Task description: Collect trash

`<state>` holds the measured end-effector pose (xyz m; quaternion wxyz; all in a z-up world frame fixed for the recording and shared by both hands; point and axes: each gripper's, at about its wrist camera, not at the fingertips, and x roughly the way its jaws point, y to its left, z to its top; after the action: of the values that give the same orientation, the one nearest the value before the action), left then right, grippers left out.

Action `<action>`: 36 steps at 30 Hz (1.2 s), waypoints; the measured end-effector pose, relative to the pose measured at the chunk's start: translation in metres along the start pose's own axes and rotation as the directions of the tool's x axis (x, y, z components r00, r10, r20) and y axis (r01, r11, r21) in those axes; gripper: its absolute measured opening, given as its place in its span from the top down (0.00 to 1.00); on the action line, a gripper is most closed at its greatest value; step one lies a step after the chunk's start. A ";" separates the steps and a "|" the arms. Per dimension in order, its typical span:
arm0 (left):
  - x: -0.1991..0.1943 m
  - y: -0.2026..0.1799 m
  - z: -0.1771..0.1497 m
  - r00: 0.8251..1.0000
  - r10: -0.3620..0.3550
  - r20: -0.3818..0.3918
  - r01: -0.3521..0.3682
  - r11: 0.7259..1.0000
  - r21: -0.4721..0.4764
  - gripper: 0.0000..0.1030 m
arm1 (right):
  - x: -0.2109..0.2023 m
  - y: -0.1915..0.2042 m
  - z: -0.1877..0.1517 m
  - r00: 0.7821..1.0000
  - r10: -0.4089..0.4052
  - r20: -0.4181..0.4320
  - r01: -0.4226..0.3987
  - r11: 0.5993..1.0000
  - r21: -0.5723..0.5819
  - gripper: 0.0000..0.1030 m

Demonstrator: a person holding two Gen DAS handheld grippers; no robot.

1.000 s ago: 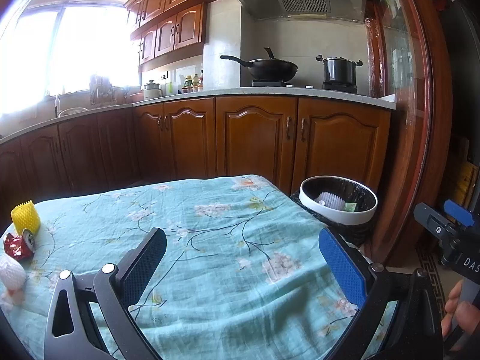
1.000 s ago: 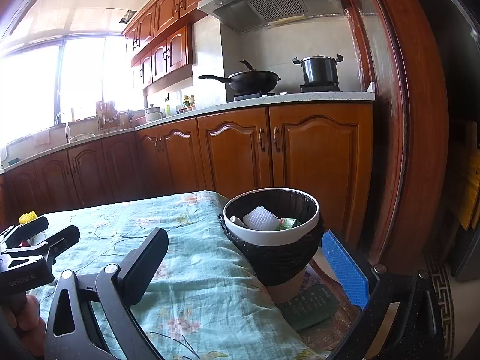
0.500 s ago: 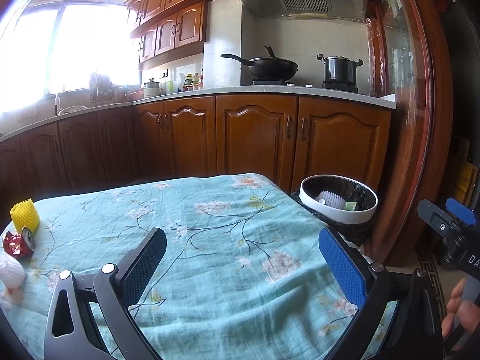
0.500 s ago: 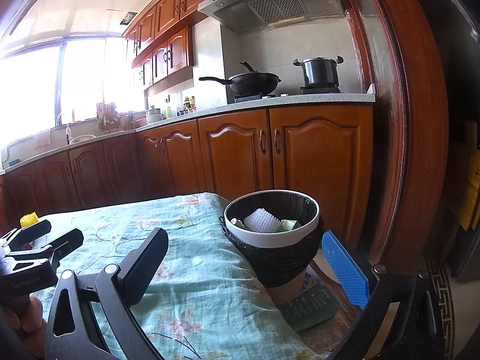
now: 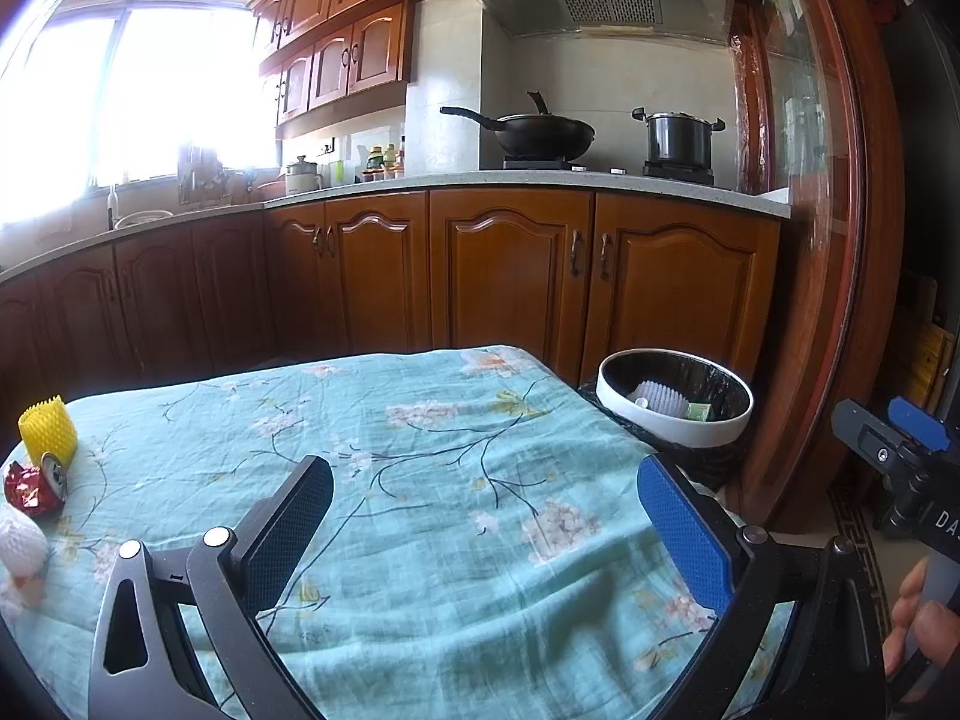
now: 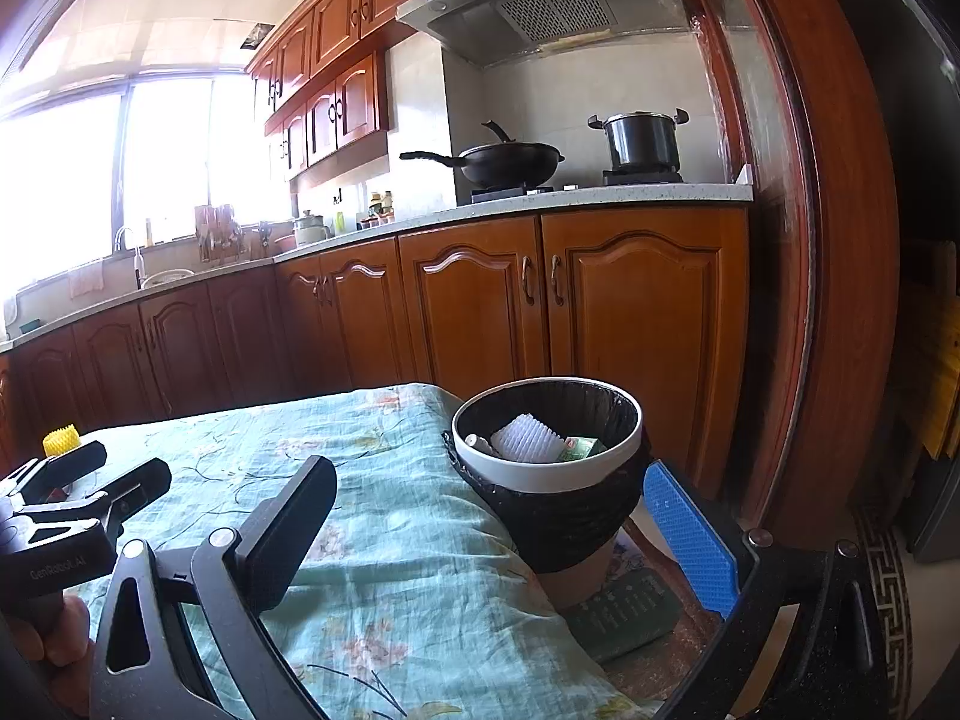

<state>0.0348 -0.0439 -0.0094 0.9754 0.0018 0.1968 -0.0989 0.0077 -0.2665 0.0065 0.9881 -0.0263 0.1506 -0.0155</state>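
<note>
Barely shifting since a second ago, we are holding left gripper [image 5: 486,540] and right gripper [image 6: 492,534] gaping, empty: bin [image 6: 546,468] receiving beside tabletop's right edge, can [image 5: 36,483], yellow sleeve [image 5: 48,431], white sleeve [image 5: 21,546] awaiting at left edge.

Blown-out daylight floods from the window [image 5: 120,96]; sharp focus, fisheye-curved edges.

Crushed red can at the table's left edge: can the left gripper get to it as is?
Probably yes. The left gripper is open and empty; bare cloth lies between it and the red can, though yellow foam net and white net crowd it.
</note>
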 end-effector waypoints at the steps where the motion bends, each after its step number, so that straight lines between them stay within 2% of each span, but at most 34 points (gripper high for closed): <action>1: 0.000 0.000 0.000 1.000 0.000 -0.001 0.000 1.000 0.000 0.01 | 0.000 0.000 0.000 1.000 -0.001 0.000 0.001 1.000 0.000 0.00; 36: -0.001 -0.001 0.001 1.000 -0.014 -0.003 0.014 1.000 0.010 0.01 | -0.002 0.001 0.002 1.000 0.027 0.003 -0.027 0.999 0.023 0.00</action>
<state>0.0343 -0.0450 -0.0077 0.9744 0.0056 0.1975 -0.1069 0.0066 -0.2653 0.0086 0.9887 -0.0131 0.1492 -0.0040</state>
